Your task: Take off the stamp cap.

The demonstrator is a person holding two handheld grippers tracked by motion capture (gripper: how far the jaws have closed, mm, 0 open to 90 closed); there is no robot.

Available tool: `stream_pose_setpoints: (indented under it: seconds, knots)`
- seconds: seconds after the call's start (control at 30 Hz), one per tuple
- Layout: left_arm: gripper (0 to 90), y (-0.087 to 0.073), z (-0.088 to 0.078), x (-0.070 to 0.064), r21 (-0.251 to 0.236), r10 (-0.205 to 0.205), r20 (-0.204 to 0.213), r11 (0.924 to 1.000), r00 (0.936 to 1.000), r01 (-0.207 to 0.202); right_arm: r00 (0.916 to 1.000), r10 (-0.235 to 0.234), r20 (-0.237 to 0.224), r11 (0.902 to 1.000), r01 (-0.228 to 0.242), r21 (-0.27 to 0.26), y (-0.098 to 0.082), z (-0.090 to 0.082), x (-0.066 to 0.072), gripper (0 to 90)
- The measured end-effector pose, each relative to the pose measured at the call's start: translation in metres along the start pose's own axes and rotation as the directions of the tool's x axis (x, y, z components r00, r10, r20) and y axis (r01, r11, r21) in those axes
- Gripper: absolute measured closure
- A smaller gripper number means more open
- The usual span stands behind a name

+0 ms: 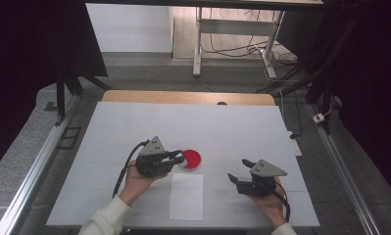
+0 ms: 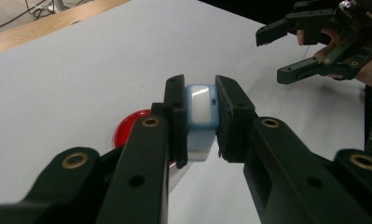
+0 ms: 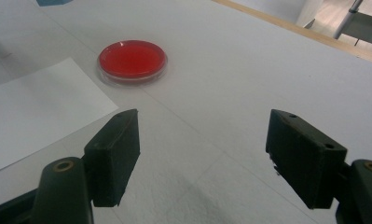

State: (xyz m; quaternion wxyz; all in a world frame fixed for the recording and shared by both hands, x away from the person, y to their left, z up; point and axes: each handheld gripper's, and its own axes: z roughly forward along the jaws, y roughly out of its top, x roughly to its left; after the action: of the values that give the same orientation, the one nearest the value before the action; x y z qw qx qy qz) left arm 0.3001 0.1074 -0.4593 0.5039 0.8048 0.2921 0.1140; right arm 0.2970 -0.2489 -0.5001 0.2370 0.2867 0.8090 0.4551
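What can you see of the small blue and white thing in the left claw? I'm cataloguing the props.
The small blue and white thing is a rounded, smooth block that looks like plastic: a light blue frame around a white face, with a white part below. It stands between the two black pads of the left claw, which is shut on its sides. It is held off the white table, next to the red dish. What it is cannot be told.
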Motion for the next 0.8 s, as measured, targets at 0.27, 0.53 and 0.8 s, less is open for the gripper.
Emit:
stream_pose_setpoints:
  seconds: [0.27,0.53,0.8]
  knots:
    - [75.0,0.001,0.0,-0.001,-0.006,-0.001,0.002,1.0,1.0,0.001,0.9996,-0.017,-0.021,0.9998,0.017,0.004,0.005,0.01,0.012,26.6]
    - [75.0,0.002,-0.002,-0.001,-0.014,0.001,0.007,0.9999,1.0,-0.001,0.9985,-0.03,-0.045,0.9996,0.03,0.003,0.011,0.019,0.024,26.9]
    - [75.0,0.003,-0.003,-0.002,-0.021,-0.003,0.011,0.9998,0.9999,0.003,0.9965,-0.055,-0.063,0.9984,0.055,0.009,0.015,0.025,0.035,27.0]
